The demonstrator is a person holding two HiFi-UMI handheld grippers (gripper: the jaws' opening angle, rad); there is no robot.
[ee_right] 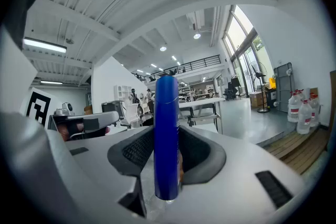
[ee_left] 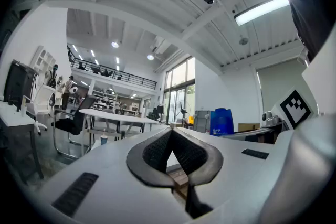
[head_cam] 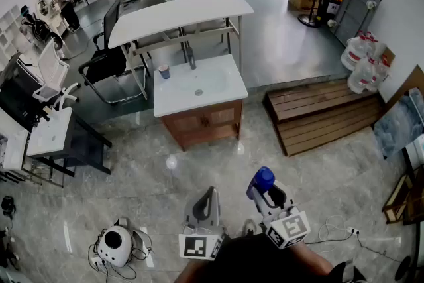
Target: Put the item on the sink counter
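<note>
Right hand-held gripper (ee_right: 168, 152) of mine squeezes the blue bottle (ee_right: 166, 113); next I should carry it to the far-off sink table (head_cam: 173, 100).

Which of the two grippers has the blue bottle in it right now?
The right gripper: its jaws are clamped on the upright blue bottle. The left gripper has its jaws closed together with nothing between them.

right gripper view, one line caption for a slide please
Right gripper clamped on an upright blue bottle held between its jaws.
</note>
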